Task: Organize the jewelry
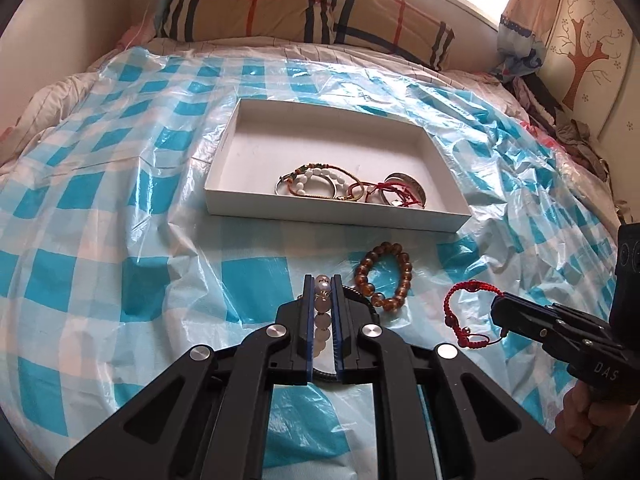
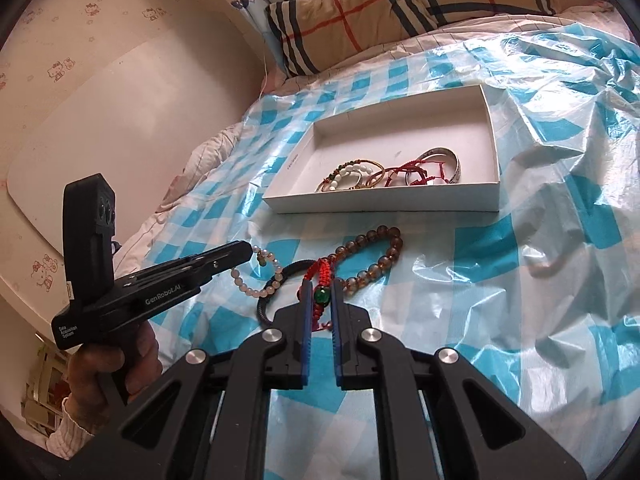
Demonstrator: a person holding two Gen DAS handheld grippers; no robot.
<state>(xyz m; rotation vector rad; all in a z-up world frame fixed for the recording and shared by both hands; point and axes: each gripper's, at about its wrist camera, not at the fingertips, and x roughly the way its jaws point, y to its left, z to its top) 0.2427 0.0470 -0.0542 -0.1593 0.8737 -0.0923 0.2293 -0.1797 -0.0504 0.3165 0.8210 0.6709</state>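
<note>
Gripping a pale bead bracelet (image 1: 322, 312) between nearly closed fingers, the left gripper (image 1: 322, 280) holds it just above the blue-checked plastic sheet (image 1: 120, 240), the loose end of the strand trailing toward a black cord bracelet (image 2: 276, 284). The right gripper (image 2: 320, 286) is likewise pinched on a red cord bracelet (image 2: 323, 280) at its green bead. Just beside both lies an amber bead bracelet (image 1: 386, 276), free on the sheet, near the front wall of the white box (image 1: 336, 218). Inside, the other bracelets (image 1: 352, 188) are bunched against the near right part, leaving the far and left floor bare. Crinkled sheet spreads open on both sides; plaid pillows (image 1: 304, 12) lie beyond.
</note>
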